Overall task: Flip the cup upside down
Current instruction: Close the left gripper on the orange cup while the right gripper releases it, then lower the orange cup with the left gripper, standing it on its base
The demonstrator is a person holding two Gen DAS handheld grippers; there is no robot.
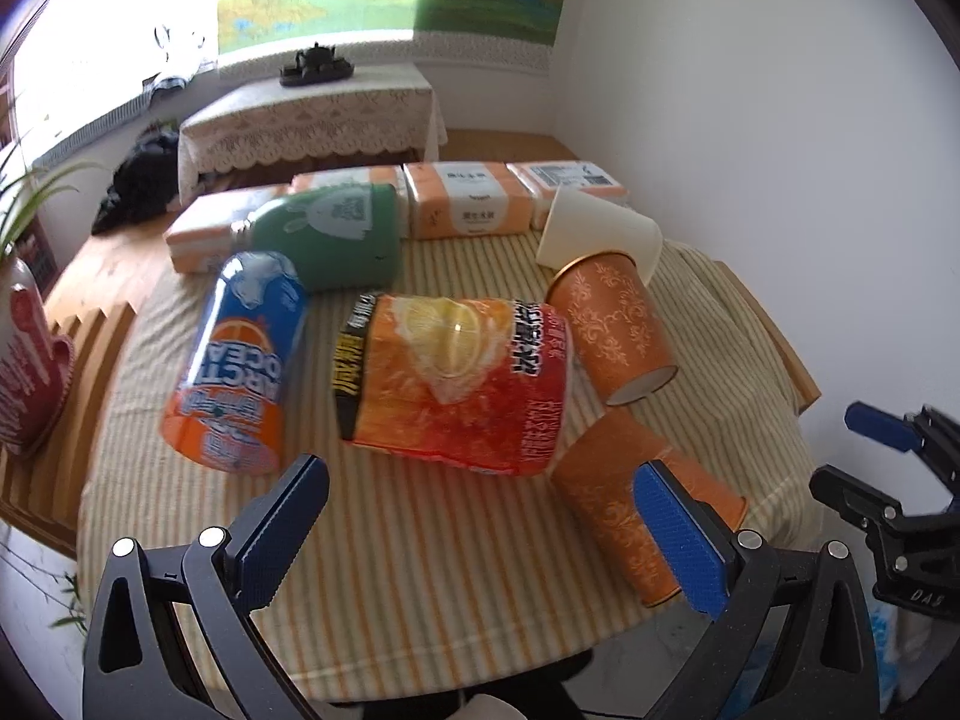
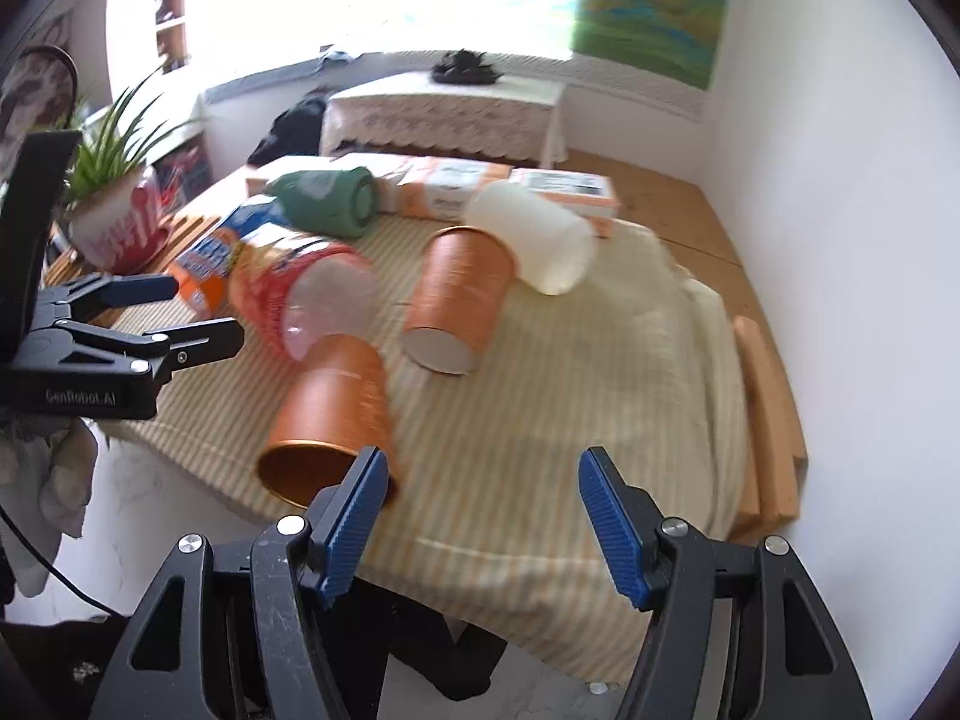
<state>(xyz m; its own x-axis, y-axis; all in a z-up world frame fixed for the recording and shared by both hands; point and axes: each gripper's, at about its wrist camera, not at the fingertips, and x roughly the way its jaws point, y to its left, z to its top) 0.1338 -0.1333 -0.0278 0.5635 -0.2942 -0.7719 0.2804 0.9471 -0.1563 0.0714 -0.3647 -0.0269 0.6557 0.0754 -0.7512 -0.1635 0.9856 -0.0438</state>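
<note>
Three paper cups lie on their sides on the striped yellow cloth. The near orange patterned paper cup has its open mouth facing the table's front edge, coppery inside. A second orange patterned cup shows its white base. The plain white paper cup lies behind it, touching. Glossy orange plastic bottle, blue-orange drink can and matte green bottle also lie flat.

Left gripper: ribbed blue pads spread wide, empty, right pad over the near cup. Right gripper: wide, empty, left pad just beside that cup's rim.
</note>
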